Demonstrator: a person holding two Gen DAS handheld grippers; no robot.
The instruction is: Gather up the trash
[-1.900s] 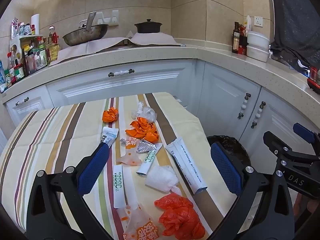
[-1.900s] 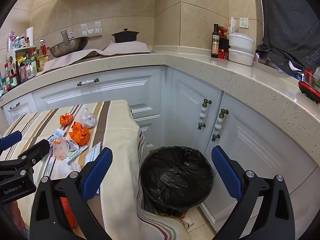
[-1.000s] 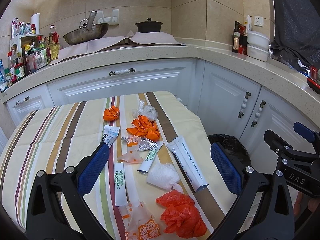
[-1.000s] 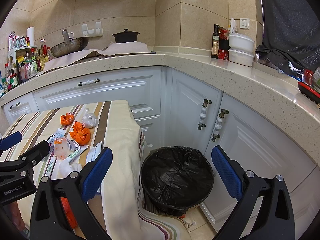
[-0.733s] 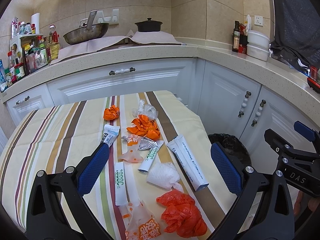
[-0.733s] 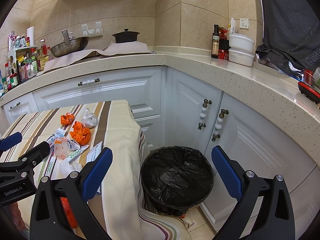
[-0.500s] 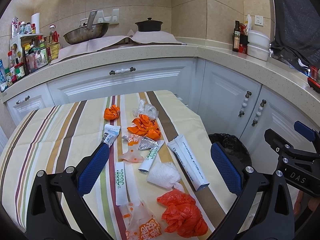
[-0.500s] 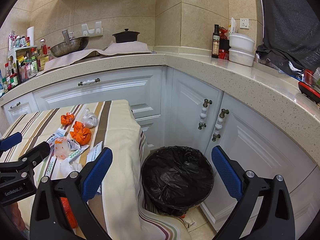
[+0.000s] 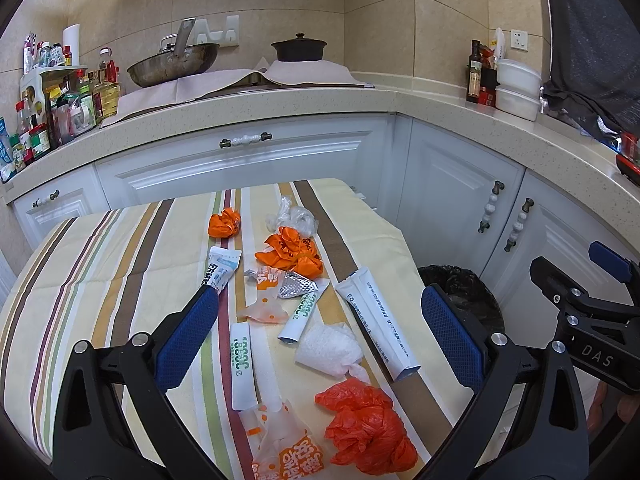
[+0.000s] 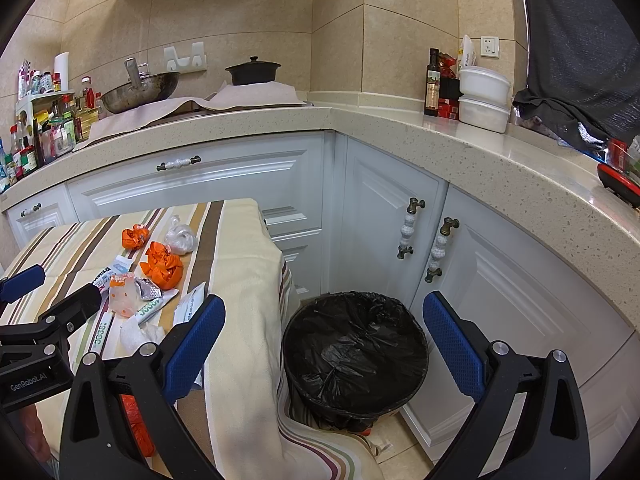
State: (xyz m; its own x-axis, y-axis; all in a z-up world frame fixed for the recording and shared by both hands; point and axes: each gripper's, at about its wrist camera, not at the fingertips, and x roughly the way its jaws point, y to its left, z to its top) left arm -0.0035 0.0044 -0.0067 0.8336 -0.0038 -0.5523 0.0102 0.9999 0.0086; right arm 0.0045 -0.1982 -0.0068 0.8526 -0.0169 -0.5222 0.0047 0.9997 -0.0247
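Left wrist view: the left tool [image 9: 320,332] hangs over the near edge of the tabletop [image 9: 100,264], blue pads spread wide apart, nothing between them. The striped cloth carries scattered trash. Toward the far edge lie a small orange wad [image 9: 224,222] and a clear plastic bag [image 9: 294,216]. Just nearer sits a larger orange bag [image 9: 290,252], with a crumpled foil wrapper [image 9: 296,285] at its near side. A blue-and-white tube [image 9: 220,269] lies left of these, its lower end hidden behind the left pad. Mid-tabletop: a green-lettered tube [image 9: 302,312], a flat white strip with green print [image 9: 241,364] and a wad of white tissue [image 9: 328,350]. A long white box [image 9: 378,324] runs along the right edge. At the near edge lie a red-orange plastic bag [image 9: 368,426] and a clear pouch with orange print [image 9: 286,444]. The right tool [image 9: 600,308] shows at the right margin, beyond the tabletop's right edge. The trash bin [image 9: 464,288] sits on the floor below that edge, partly hidden by the right pad.

Right wrist view: the right tool [image 10: 324,340] hovers above the trash bin [image 10: 354,354], pads wide apart and empty. The bin is lined with a black bag, stands on the floor just beside the cloth's hanging right edge, and faces white cabinet doors [image 10: 384,216]. The left tool [image 10: 44,308] enters from the left over the tabletop [image 10: 240,240].
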